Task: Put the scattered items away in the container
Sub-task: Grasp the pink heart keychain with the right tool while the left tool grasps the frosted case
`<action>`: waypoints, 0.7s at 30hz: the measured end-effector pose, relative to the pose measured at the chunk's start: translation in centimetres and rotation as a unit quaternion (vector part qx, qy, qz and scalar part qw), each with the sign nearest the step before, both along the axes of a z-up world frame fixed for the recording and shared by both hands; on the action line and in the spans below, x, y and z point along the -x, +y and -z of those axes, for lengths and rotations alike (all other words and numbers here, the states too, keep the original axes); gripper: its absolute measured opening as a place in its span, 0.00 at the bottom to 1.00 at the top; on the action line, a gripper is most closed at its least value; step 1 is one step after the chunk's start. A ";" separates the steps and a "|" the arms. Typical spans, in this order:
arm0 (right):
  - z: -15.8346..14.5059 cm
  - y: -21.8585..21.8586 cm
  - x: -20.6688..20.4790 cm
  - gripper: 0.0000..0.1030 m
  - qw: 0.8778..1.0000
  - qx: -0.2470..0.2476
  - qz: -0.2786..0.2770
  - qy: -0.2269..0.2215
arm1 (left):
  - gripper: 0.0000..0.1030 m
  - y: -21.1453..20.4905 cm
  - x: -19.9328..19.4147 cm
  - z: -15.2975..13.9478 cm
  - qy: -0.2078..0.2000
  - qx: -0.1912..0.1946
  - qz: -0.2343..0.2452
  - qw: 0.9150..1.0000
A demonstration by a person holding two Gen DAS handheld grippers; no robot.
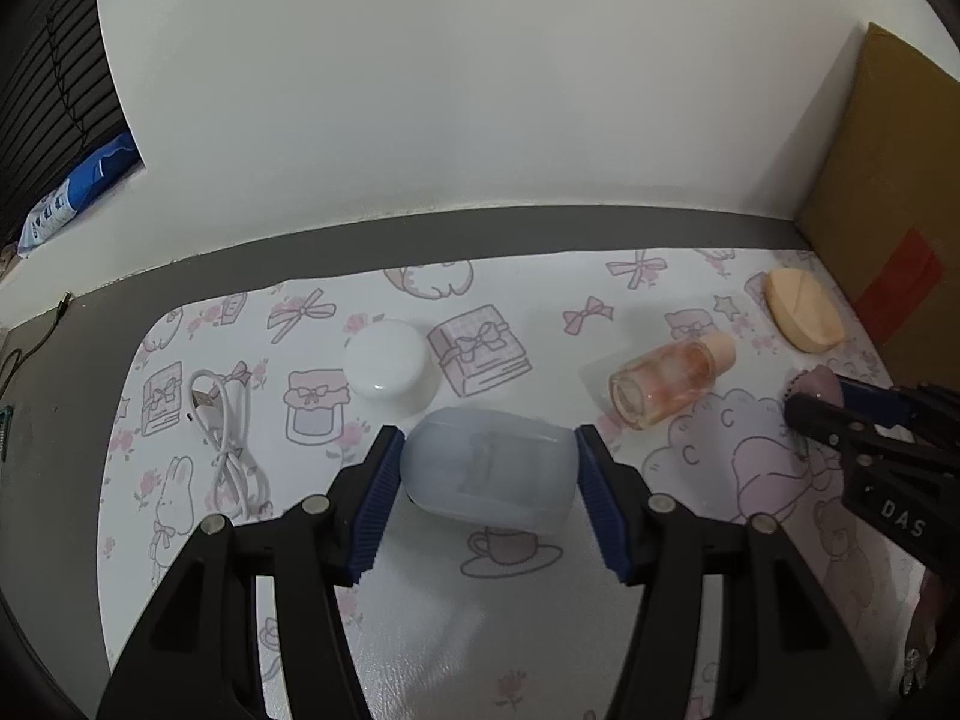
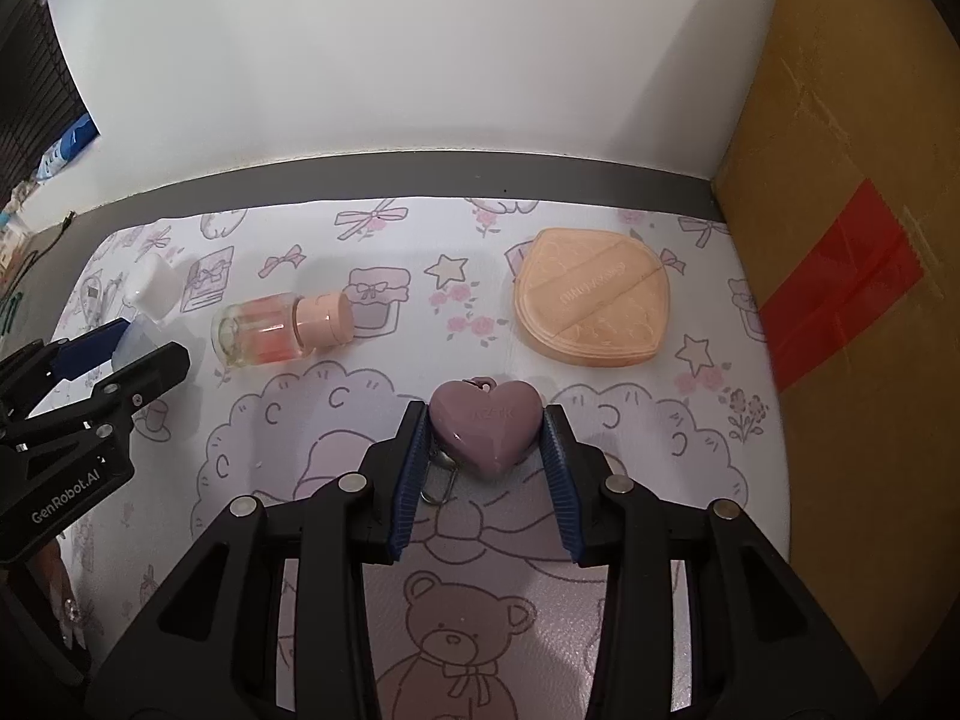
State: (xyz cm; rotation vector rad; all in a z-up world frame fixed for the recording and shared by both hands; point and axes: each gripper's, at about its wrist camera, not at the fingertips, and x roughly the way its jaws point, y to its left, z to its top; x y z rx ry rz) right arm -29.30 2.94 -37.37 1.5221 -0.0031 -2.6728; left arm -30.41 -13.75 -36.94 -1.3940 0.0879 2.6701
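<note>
- Blue-padded fingers of the left gripper (image 1: 487, 468), left wrist view: pinching a translucent pale-blue bottle (image 1: 489, 471) lying on its side on the patterned mat (image 1: 540, 648), one pad against each flank.
- Same view, loose on the mat: white round jar (image 1: 389, 367) just behind the bottle, white USB cable (image 1: 225, 438) off to the left, clear bottle with peach cap (image 1: 672, 381) on its side to the right, peach powder puff (image 1: 804, 318) at far right beside the cardboard box (image 1: 888, 228).
- Right gripper (image 1: 807, 396) enters from the right edge here; its tips sit at a mauve object, grip unclear from this angle.
- Right wrist view: right gripper's fingers (image 2: 555, 468) pressed onto both sides of a mauve heart-shaped case (image 2: 485, 429), which rests on the mat; a metal clip (image 2: 438, 480) sticks out by the left pad.
- Same view: peach-cap bottle and puff sit behind the heart, well apart from each other; left gripper visible at left edge with the blue bottle between its tips.
- The cardboard box fills the right side, standing on the tabletop; whether it's the target container I can't tell, no open top visible.
- Progress, my read: early. Two items gripped but neither clearly lifted, nothing seen stowed. Jar, cable, peach-cap bottle, puff untouched.
</note>
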 end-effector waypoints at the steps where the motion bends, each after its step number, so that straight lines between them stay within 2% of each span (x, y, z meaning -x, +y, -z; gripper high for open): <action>1: -0.1 0.0 0.0 0.38 1.000 -0.001 0.000 0.001 | 0.55 -0.1 -0.1 -0.3 0.001 0.000 -0.001 1.000; 7: -1.2 1.5 0.2 0.38 1.000 0.002 0.001 0.010 | 0.55 0.4 -1.1 -2.3 0.004 0.000 0.000 1.000; 11: -3.3 1.8 -0.7 0.38 1.000 0.004 0.001 0.017 | 0.55 0.8 -2.1 -4.6 0.013 0.000 0.002 1.000; 16: -6.8 2.4 -2.1 0.38 0.999 0.002 0.001 0.034 | 0.55 0.8 -3.3 -8.4 0.024 -0.001 -0.004 1.000; 21: -11.7 2.4 -4.1 0.38 0.998 -0.001 -0.001 0.055 | 0.55 0.2 -5.3 -13.6 0.040 -0.005 -0.016 0.999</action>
